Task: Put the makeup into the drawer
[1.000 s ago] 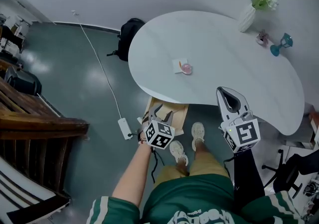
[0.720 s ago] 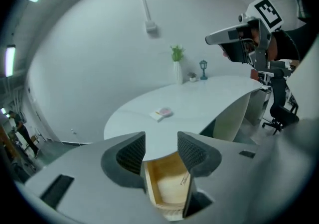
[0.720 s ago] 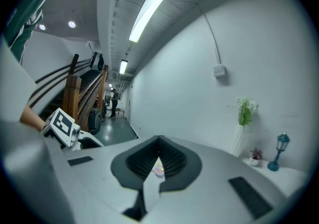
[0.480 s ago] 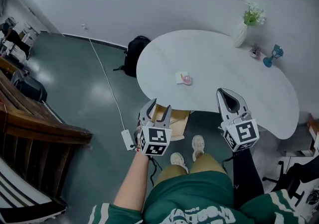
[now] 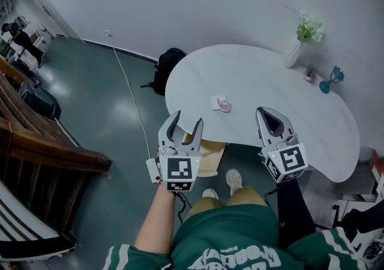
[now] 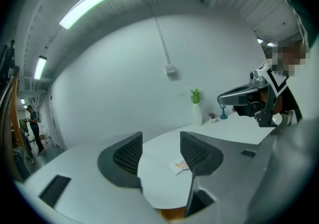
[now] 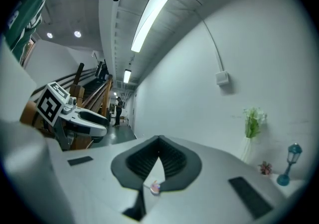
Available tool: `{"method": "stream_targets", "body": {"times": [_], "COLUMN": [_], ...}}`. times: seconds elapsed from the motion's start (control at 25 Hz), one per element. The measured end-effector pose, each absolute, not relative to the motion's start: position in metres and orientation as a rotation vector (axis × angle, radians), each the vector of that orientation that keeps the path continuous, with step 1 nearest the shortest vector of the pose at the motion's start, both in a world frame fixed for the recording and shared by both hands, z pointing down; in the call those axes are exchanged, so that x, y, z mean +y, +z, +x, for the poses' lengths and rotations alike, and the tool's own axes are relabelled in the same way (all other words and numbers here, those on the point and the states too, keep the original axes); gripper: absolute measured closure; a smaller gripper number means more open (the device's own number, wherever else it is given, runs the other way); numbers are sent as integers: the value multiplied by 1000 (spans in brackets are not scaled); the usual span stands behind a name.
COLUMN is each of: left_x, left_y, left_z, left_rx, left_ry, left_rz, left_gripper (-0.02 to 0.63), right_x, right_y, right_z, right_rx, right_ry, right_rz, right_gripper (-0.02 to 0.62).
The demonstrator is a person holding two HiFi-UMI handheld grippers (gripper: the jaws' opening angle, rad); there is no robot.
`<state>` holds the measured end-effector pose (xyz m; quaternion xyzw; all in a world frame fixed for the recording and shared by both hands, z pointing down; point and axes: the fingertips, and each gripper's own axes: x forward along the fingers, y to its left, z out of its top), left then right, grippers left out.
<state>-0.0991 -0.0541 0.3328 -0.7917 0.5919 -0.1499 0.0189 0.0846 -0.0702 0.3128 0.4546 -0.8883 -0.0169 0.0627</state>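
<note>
Small pink round makeup piece (image 5: 224, 105) lies on a white card (image 5: 216, 101), mid white oval tabletop (image 5: 270, 83), untouched. Left hand-held gripper (image 5: 186, 123) empty, jaws opening; right hand-held gripper (image 5: 268, 116) empty, jaws together. Risk: a shallow pinch skids it or lifts the card.

pink makeup (image 5: 224, 105) on white table (image 5: 288, 107)

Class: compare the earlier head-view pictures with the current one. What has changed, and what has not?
The left hand-held gripper rose from beside the wooden drawer to the level of the table; its jaws are opening, nothing between them. The right hand-held gripper stayed shut and empty; the pink makeup stayed on the table.
</note>
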Motion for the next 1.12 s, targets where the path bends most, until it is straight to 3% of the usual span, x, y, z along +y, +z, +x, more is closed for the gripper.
{"method": "stream_targets", "body": {"times": [0.64, 1.12], "left_x": [-139, -191], "left_y": [394, 542], "left_z": [-40, 16], "left_rx": [1888, 1526], "left_ry": [-596, -1169], "left_rz": [-2521, -2798], "left_gripper": [350, 268], "right_x": [-182, -218], "right_y": [339, 379], "right_z": [123, 159], "right_rx": [-2733, -2685], "right_ry": [-9, 58], "right_rz": [1235, 1185], "right_gripper": [591, 591]}}
